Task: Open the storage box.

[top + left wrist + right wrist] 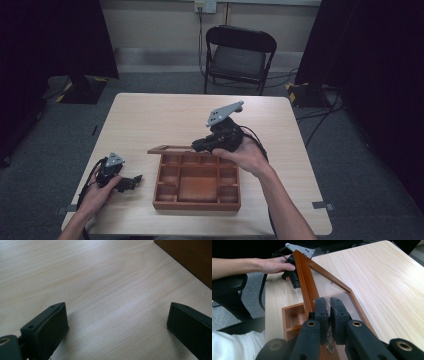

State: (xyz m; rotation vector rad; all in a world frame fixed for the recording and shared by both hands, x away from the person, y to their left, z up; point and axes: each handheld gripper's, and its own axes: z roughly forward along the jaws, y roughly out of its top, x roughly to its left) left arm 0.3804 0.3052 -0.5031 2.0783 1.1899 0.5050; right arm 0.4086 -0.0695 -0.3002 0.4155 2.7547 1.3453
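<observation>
The right gripper [196, 145] is clamping the lid [308, 287] of a wooden box [197, 204], its jaws pressed together on the lid's edge; in the right gripper view the pads are pinching the clear pane and the wooden frame between them. The box is sitting on the worktop [165, 115] in front of the person, a little right of the middle, with its small compartments and one larger central one lying open to the high view. The lid is standing raised at the box's far edge, and in the high view it is showing edge-on as a thin wooden strip [169, 149] reaching out to the left of the gripper. Whether the compartments are holding anything I cannot tell; they are looking bare.

The left gripper [131, 182] is resting on the worktop just beside the box's left wall, its jaws standing wide with nothing but bare wood between them, as the left gripper view [117, 322] is making plain. The box's dark side [190, 257] is showing at the upper right of that view, apart from the jaws.

By my reading, the step in hand is swinging the lid on its hinge, though whether it is opening or closing I cannot tell. The next move is calling for a steady arc with the right hand, keeping the grip on the frame so the pane is not slipping, while the left gripper is staying ready to brace the box should it be sliding.
</observation>
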